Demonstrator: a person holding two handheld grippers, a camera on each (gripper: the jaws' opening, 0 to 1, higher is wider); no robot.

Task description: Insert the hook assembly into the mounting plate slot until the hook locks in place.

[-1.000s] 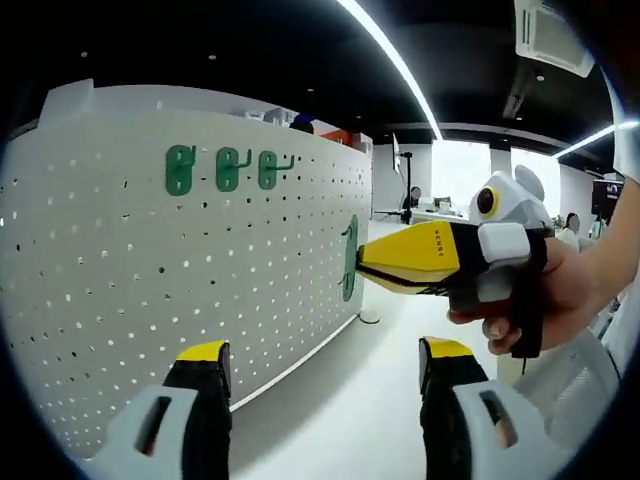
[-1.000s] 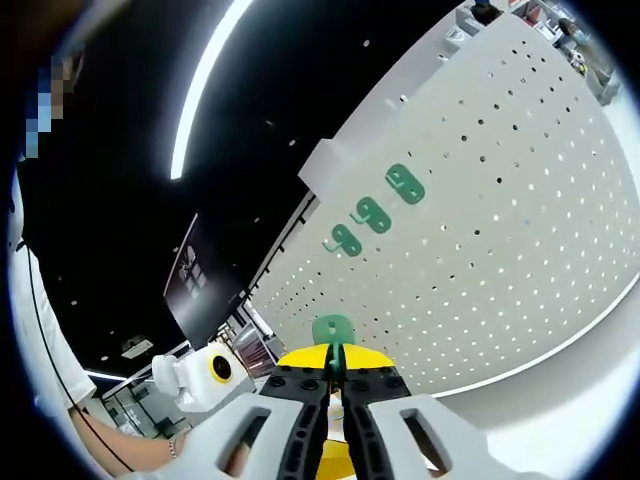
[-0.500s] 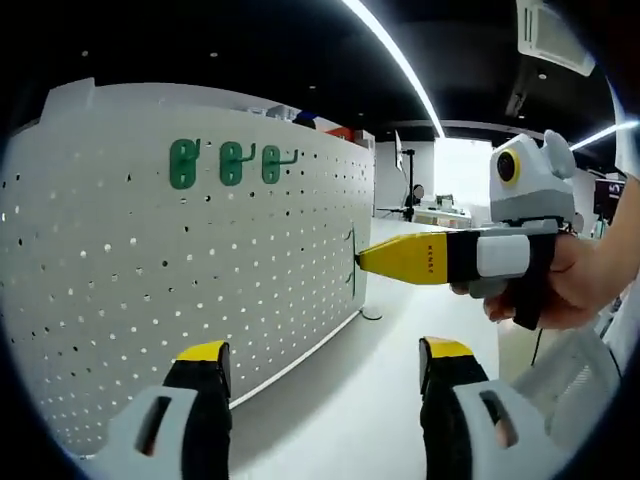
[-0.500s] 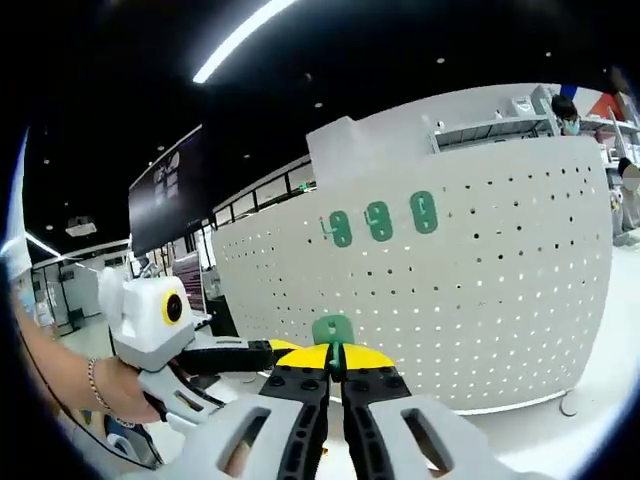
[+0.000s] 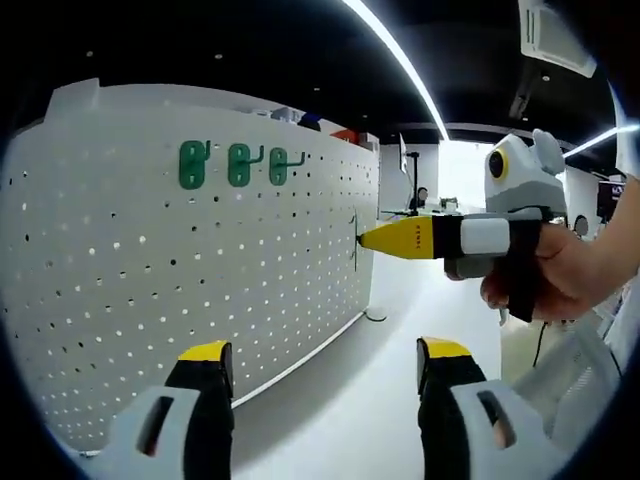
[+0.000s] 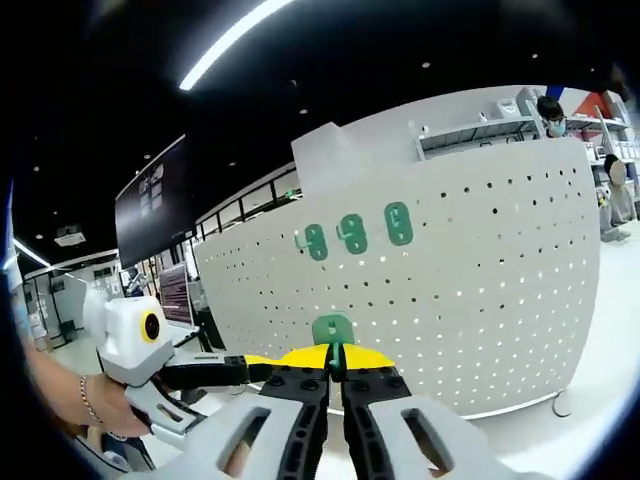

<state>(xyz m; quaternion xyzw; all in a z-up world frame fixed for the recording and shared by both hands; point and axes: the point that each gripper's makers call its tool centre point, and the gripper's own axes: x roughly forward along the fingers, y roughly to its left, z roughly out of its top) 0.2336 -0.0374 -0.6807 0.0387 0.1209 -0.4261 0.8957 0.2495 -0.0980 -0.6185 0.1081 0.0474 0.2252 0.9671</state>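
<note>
On the white pegboard (image 5: 200, 290) three green hooks (image 5: 238, 165) hang in a row near its top edge. The right tool (image 5: 362, 238) is clamped on a fourth green hook (image 6: 332, 330), its yellow tips pointing at the board's right end, a hand (image 5: 560, 280) gripping its handle. The left tool (image 5: 318, 365) hovers with its jaws apart, empty, low before the board.

Tiny dark letters on the yellow side of the right gripper (image 5: 362, 238), too small to read, a dark wall screen (image 6: 152, 200) at ten o'clock with marks too blurry to read
</note>
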